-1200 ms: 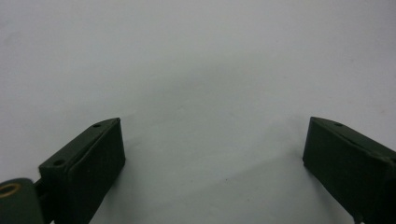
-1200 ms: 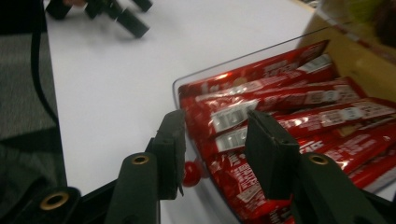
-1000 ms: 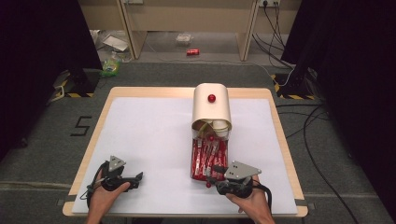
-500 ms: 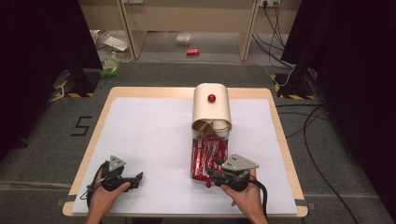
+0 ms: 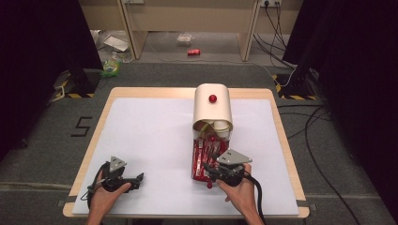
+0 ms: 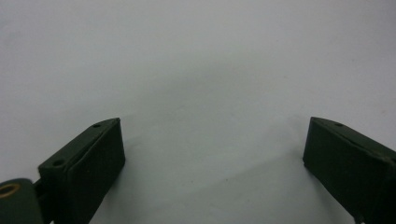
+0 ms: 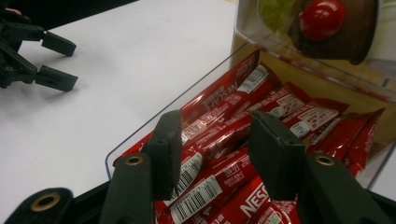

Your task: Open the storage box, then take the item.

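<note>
While the left tongs point(image 5: 136, 179) rest open, empty, right tongs point(image 7: 217, 140) gape over light, slippery sachets point(image 7: 243, 126), best pinched mid-length.

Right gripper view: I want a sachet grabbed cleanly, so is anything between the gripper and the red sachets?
Nothing visible: the right gripper hangs open directly over the red sachets inside the clear tray.

Beyond the pale wooden table with a white top point(image 5: 150, 93) we see a small red drinks can point(image 5: 194, 52) lying on the grey carpeted floor point(image 5: 47, 140), a crumpled green wrapper point(image 5: 111, 67) farther left, a white painted figure 5 point(image 5: 82, 126) beside the table's left edge, and black cables point(image 5: 309, 126) trailing on the right
</note>
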### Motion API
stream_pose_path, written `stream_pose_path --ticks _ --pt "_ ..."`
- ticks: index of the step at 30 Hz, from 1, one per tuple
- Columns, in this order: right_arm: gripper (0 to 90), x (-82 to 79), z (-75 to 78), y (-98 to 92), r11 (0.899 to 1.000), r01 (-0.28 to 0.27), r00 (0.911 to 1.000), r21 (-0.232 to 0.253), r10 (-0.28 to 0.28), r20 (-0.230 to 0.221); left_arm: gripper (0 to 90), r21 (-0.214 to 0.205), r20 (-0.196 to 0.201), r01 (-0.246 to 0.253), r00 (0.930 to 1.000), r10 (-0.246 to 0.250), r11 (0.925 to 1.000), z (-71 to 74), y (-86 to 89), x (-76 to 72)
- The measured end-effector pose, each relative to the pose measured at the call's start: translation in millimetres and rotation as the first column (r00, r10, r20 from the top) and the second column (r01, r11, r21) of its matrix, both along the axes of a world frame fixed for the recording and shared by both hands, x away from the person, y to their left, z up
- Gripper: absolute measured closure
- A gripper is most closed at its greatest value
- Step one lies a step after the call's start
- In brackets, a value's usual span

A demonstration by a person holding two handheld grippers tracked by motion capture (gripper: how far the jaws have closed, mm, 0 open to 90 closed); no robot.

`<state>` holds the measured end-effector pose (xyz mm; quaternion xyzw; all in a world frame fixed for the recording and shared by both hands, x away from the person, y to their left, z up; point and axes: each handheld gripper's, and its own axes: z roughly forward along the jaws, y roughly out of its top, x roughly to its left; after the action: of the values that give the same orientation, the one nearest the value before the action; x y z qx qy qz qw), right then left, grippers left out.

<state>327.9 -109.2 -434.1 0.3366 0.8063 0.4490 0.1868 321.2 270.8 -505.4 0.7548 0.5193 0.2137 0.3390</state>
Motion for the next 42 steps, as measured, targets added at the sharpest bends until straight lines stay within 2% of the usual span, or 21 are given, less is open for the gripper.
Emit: stream_pose_path --ticks 14,27,30,36,41,42 --pt "55.8 10.5 -6.6 13.0 1.0 0.001 0.9997 -0.016 -0.001 -0.026 4.5 -0.002 0.001 0.0 1.0 0.0 1.0 -0.1 0.0 -0.1" --pt "59.9 14.0 -8.5 16.0 0.999 -0.001 0.999 -0.036 -0.001 -0.045 4.6 -0.002 0.001 0.0 1.0 0.0 1.0 -0.1 0.0 -0.2" --pt "61.3 15.7 -10.8 17.9 0.998 0.007 0.9987 -0.06 -0.01 -0.05 4.6 -0.002 0.001 0.0 1.0 0.0 1.0 -0.1 0.1 -0.2" --pt "61.5 17.9 -11.7 20.4 0.997 0.015 0.9988 -0.079 -0.018 -0.045 4.6 -0.001 0.002 0.0 1.0 0.0 1.0 -0.1 0.0 -0.2" --pt "62.0 23.1 -17.0 21.4 0.99 0.052 0.9976 -0.127 -0.058 -0.039 4.6 -0.002 0.002 -0.001 1.0 0.001 1.0 -0.1 0.0 -0.2" --pt "62.4 24.0 -17.8 21.0 0.991 0.056 0.9974 -0.123 -0.061 -0.039 4.6 -0.002 0.003 -0.002 1.0 0.002 1.0 -0.1 -0.1 -0.3"
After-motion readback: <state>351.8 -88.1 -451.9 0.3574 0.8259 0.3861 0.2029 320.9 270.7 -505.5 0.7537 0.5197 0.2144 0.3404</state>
